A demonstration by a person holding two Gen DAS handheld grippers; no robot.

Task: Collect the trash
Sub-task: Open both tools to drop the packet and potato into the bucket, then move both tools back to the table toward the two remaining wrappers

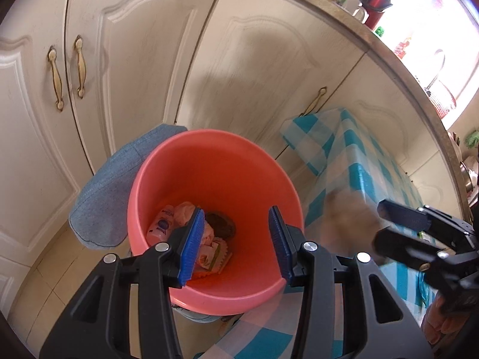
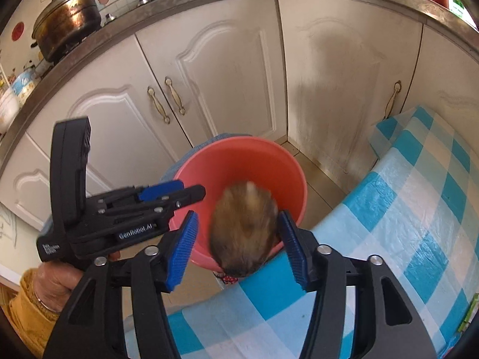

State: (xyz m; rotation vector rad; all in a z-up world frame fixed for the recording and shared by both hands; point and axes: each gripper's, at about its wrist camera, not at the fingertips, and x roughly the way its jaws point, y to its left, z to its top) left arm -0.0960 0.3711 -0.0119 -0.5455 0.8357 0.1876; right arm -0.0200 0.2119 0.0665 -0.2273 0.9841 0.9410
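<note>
Cupboards (image 2: 209, 68) fill the view behind. On the left we see a hand (image 2: 57, 281) holding the left gripper (image 1: 236, 245), jaws spread and empty above a pink bucket (image 1: 263, 176) with wrappers (image 1: 209, 254) at its bottom. At centre, a blurred brown lump (image 2: 244, 233) sits between the pads of the right gripper (image 2: 239, 245), jaws apart, over the bucket's rim; we cannot tell whether they touch it. A blue checked tablecloth (image 2: 404, 209) lies right.

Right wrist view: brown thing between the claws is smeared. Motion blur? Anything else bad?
Right wrist: yes, only the brown lump is smeared; bucket and cabinets stay sharp. Left wrist: same lump blurred, window blown out at top right. Both: fisheye bends the counter edge.
</note>
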